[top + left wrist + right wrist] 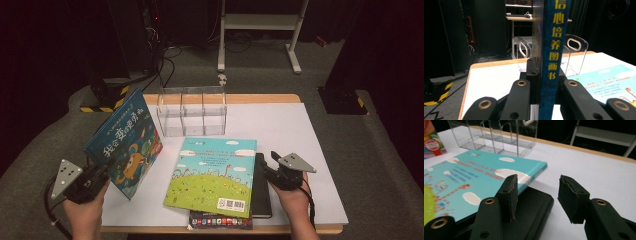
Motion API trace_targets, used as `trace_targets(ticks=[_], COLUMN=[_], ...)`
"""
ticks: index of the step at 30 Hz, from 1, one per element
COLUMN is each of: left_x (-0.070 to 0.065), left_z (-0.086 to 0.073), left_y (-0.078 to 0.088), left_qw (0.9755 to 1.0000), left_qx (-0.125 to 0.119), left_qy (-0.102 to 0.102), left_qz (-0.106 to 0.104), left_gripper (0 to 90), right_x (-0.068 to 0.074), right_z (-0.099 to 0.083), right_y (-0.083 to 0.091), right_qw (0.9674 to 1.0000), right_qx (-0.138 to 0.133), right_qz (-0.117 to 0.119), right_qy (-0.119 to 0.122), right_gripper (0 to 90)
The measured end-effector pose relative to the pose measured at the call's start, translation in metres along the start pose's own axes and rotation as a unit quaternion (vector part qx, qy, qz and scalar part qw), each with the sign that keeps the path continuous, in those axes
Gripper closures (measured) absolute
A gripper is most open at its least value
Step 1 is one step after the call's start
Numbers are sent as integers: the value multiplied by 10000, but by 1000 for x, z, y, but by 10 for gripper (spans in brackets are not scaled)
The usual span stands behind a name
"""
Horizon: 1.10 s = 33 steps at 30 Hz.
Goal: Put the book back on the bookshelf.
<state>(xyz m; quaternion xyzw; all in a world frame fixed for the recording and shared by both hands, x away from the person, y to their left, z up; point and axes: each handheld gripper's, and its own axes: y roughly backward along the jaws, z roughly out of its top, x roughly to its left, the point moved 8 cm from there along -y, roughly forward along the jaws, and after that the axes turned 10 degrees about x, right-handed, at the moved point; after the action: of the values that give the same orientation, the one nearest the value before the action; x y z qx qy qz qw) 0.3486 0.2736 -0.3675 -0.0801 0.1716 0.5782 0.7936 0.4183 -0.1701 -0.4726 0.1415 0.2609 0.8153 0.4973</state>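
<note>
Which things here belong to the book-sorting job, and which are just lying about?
In the job: blue picture book clamped in left gripper; clear divider rack; turquoise book; black book; open right gripper.

Lying about: white stand; floor cables.

We hold the left gripper (100, 172) at the lower left of the high view, the left hand (85, 210) wrapped beneath its body and the grey plate turned outward. Its jaws are clamped tight on a thin upright edge. We hold the right gripper (268, 162) at the lower right, the right hand (292, 197) under it and the forearm entering from below. Its jaws stand apart with nothing between the pads (509, 192).
</note>
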Motion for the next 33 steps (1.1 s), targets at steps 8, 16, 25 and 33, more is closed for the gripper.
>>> trace_targets(ticks=[8, 16, 25, 33], left_x=[2, -1, -4, -6], left_z=[2, 5, 5, 5], left_y=[-3, -10, -22, -29], left_qw=[10000, 9998, 9997, 9997], left_qx=[53, 8, 40, 31], left_qy=[21, 80, 72, -55], left_qz=[-53, -162, -220, -216], left_gripper=[806, 769, 766, 779], right_x=[-2, -1, -1, -1], right_z=[-11, -17, -25, -33], right_y=[-3, 1, 4, 6], right_qw=[9999, 9998, 9997, 9994], right_qx=[114, 146, 221, 304], right_qz=[51, 68, 46, 18], right_qy=[-95, -106, -133, -165], right_gripper=[495, 493, 485, 485])
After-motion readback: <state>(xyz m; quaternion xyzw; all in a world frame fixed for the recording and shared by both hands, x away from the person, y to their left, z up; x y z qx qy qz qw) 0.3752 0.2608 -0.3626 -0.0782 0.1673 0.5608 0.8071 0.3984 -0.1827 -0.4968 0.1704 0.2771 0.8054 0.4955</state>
